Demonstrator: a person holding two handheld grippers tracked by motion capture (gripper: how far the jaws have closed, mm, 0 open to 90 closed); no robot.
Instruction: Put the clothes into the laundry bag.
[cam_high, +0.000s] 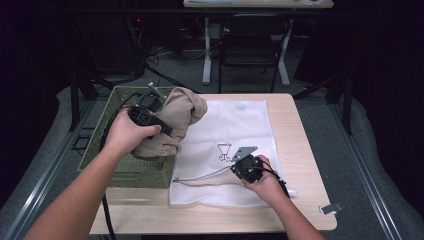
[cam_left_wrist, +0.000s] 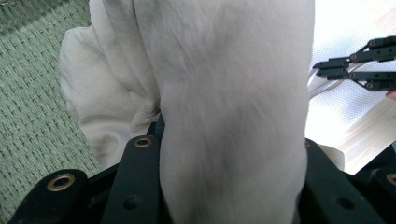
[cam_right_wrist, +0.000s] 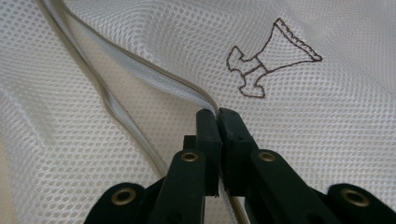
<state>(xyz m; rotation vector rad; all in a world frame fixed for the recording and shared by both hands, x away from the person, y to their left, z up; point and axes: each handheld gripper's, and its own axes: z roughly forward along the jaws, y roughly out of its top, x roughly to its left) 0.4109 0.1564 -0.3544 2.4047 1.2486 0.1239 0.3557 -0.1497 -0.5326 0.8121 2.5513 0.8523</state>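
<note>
The left gripper is clamped on a bunched beige garment, holding it up over the near right corner of the green woven basket at the table's left edge. In the left gripper view the cloth fills the gap between the jaws. It looks light, soft and floppy; it will sag and trail wherever it is not held, so a thick fold is the safest hold.

The right gripper is pinched shut on the zipper edge of a white mesh laundry bag lying flat across the middle of the table. The mesh is thin, limp and likely to slide, so the stiffer zipper seam near the bag's front left corner is the sensible place to lift the mouth open.
</note>
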